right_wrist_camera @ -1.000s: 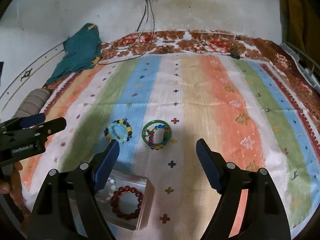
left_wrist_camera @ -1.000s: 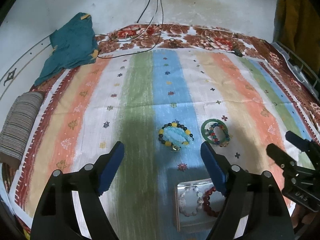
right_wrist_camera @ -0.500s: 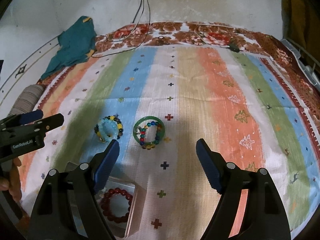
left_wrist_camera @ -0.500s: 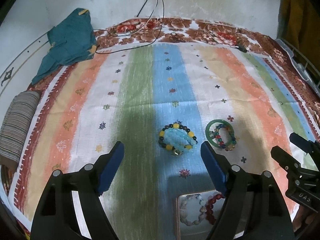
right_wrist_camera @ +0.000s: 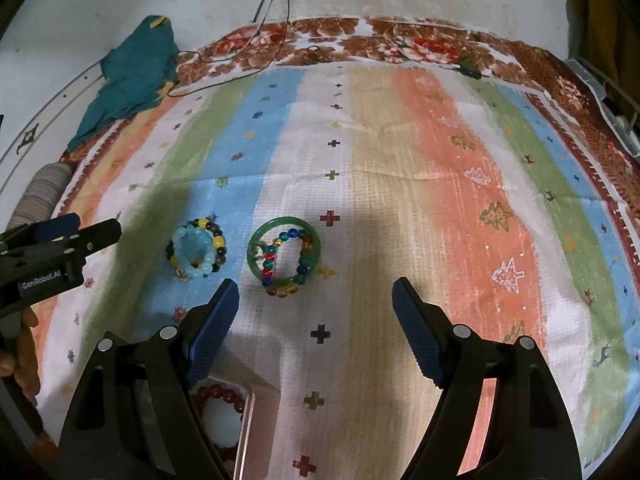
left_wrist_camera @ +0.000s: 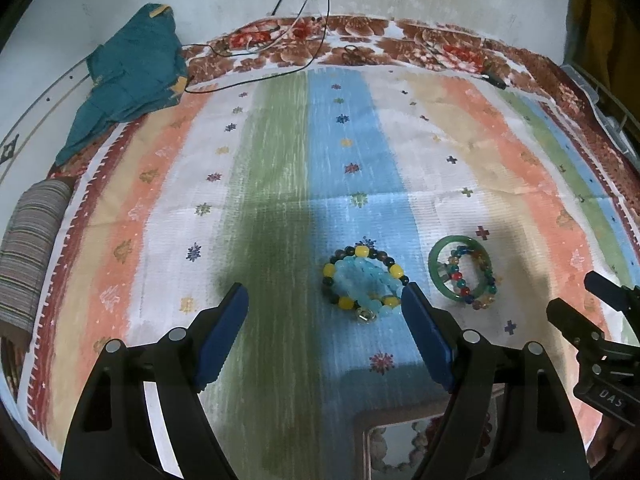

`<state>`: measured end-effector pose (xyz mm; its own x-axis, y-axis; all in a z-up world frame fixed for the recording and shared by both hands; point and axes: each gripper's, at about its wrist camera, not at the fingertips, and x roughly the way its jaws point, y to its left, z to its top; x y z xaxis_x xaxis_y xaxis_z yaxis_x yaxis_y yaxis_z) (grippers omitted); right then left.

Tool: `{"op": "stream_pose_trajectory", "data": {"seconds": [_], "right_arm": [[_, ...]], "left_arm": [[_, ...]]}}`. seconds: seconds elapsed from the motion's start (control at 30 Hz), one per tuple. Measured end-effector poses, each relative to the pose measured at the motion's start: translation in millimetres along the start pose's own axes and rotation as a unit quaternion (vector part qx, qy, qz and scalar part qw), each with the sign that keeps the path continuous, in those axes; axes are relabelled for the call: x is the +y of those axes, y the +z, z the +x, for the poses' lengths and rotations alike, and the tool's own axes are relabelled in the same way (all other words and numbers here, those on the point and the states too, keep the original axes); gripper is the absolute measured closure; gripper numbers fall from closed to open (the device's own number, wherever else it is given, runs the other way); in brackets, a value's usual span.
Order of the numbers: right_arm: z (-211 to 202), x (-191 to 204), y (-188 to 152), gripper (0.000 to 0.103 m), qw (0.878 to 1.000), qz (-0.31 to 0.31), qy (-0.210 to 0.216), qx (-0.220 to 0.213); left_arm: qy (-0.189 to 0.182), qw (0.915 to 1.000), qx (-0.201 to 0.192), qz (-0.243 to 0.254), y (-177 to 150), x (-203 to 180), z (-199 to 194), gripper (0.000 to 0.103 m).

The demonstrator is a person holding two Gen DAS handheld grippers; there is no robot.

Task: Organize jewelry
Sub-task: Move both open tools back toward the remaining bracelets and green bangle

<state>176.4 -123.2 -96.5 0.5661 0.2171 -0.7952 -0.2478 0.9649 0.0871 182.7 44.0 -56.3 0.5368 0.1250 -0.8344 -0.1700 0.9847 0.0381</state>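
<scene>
A light-blue bead bracelet inside a dark and yellow bead bracelet [left_wrist_camera: 362,282] [right_wrist_camera: 197,252] lies on the striped cloth. To its right lies a green bangle with a multicoloured bead bracelet in it [left_wrist_camera: 461,273] [right_wrist_camera: 284,255]. A shiny metal box [left_wrist_camera: 404,446] [right_wrist_camera: 232,420] near the front edge holds a dark red bead bracelet [right_wrist_camera: 218,396] and a pale one. My left gripper [left_wrist_camera: 325,336] is open and empty, just short of the blue bracelet. My right gripper [right_wrist_camera: 316,330] is open and empty, just short of the green bangle.
A striped cloth [left_wrist_camera: 280,184] covers a floral mat. A teal garment [left_wrist_camera: 128,76] lies at the far left, a striped roll [left_wrist_camera: 30,248] at the left edge. Cables [left_wrist_camera: 280,40] run from the back wall. A plastic rack [right_wrist_camera: 600,92] stands at the right.
Both grippers have moved forward toward the bracelets. The bracelets now sit closer to the fingertips and the metal box has slid lower in both views. Both stay open.
</scene>
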Motion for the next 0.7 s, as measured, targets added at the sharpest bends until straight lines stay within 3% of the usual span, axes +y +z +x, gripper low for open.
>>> {"op": "stream_pose_trajectory", "data": {"seconds": [0.7], "right_arm": [[32.7,-15.3,5.4,0.024,0.999,0.026,-0.014,0.032]], "left_arm": [[0.014,0.9994,0.025,0.018,9.8,-5.4,34.6,0.025]]}}
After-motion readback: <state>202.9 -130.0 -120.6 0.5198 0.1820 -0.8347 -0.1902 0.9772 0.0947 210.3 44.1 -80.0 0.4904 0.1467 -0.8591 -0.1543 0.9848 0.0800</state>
